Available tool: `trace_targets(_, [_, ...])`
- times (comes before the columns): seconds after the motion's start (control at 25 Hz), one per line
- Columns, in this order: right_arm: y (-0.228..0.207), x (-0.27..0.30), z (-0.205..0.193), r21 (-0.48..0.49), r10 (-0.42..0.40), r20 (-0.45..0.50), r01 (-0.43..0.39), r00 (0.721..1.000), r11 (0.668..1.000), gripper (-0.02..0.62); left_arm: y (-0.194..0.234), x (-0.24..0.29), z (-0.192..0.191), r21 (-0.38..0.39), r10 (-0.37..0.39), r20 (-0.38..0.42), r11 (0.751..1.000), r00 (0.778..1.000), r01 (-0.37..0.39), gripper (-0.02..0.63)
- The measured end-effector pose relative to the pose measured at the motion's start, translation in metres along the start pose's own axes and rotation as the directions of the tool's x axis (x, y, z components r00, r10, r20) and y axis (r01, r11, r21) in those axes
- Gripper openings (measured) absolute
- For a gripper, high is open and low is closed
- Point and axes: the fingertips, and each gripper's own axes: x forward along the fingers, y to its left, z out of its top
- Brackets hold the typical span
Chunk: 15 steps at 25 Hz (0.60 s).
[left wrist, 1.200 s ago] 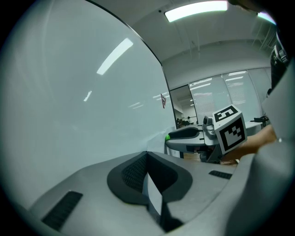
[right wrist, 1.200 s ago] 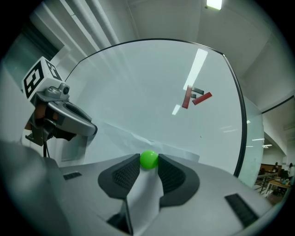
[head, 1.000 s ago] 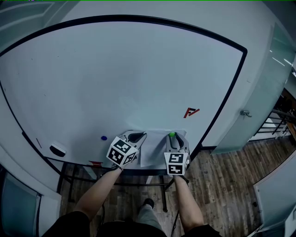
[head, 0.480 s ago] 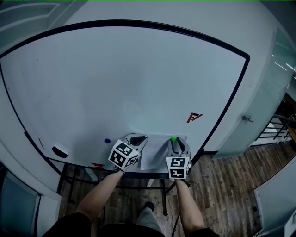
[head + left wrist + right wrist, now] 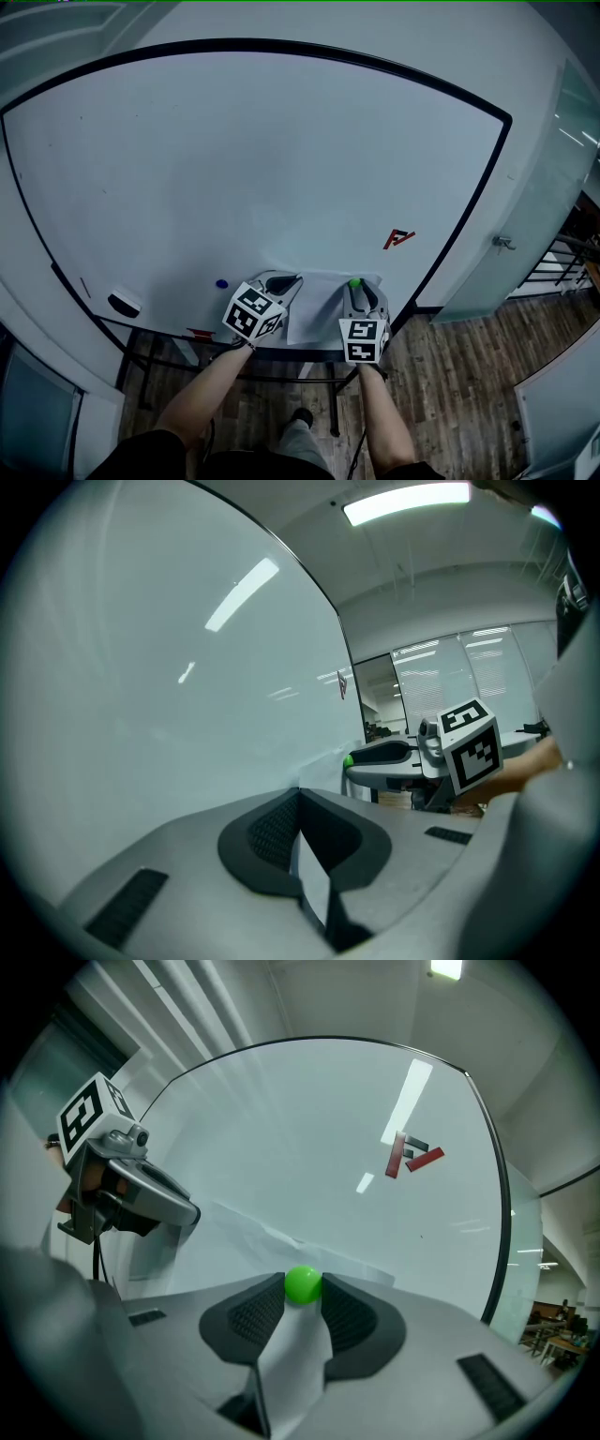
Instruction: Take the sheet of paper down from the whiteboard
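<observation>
Nothing of note has moved since the earlier frames: both grippers sit where they were, low on the board, and only the head view has drifted a little.

- Left gripper [image 5: 298, 794]: one. Jaws closed on the left edge of the white sheet of paper [image 5: 314, 892], which runs back between the pads.
- Right gripper [image 5: 302, 1294]: one. Jaws clamped on the small round green magnet [image 5: 302, 1283], a pad touching it on either side. The sheet's upper right corner lies directly behind and below that magnet.
- Sheet of paper: one, spanning from one pair of jaws to the other, not yet off the large black-framed whiteboard [image 5: 262, 159].
- Green magnet: one, apparently the only pin left on the sheet.
- Round blue magnet [image 5: 221, 283]: one, just outboard of the left jaws, clear of the paper.
- Red-and-dark strip markers [image 5: 398, 239]: a small cluster well above and outboard of the right jaws; number unclear.
- Dark board eraser [image 5: 122, 303]: one, far outboard of the left jaws.

Judgement: both holds look set, so pulling the magnet away should free the sheet.
</observation>
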Motion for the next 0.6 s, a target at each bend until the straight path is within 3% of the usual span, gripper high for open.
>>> trace_targets(0.6, [0.0040, 0.0017, -0.0030, 0.011, 0.017, -0.013, -0.016, 1.000, 1.000, 0.133, 0.0029, -0.0004, -0.0036, -0.018, -0.002, -0.001, 1.000, 1.000, 0.002, 0.020])
